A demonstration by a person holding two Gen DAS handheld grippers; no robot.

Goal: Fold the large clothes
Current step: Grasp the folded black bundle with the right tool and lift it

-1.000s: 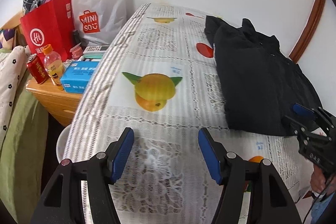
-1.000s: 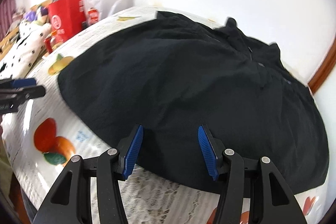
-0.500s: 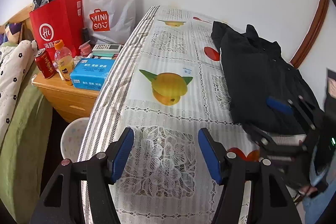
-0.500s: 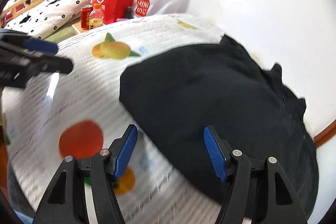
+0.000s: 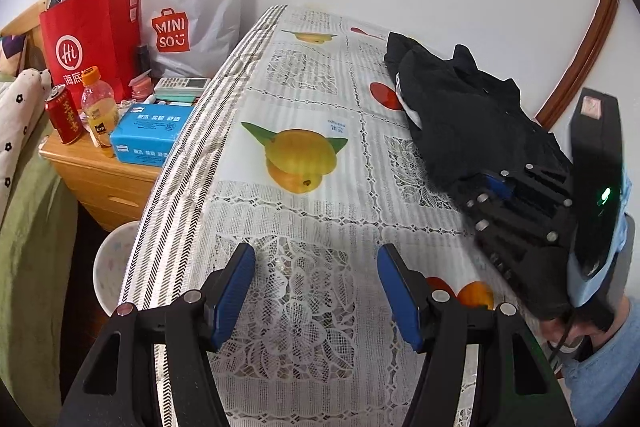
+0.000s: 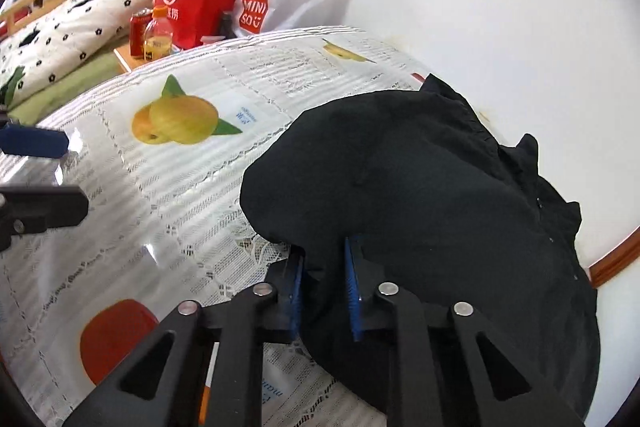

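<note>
At lower centre the right tool [image 6: 323, 279] pinches the black garment's [image 6: 420, 187] near edge, while the left tool [image 5: 316, 291] gapes wide above the worktop [image 5: 304, 227]

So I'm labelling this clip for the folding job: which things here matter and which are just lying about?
Part of the job:
black garment, gripped at its near edge
right gripper, shut on it
left gripper, open over the table

Just lying about:
red bag
white bag
red can
orange bottle
blue box
remote

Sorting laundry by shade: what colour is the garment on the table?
Plain black garment; clearest in the right wrist view.
</note>
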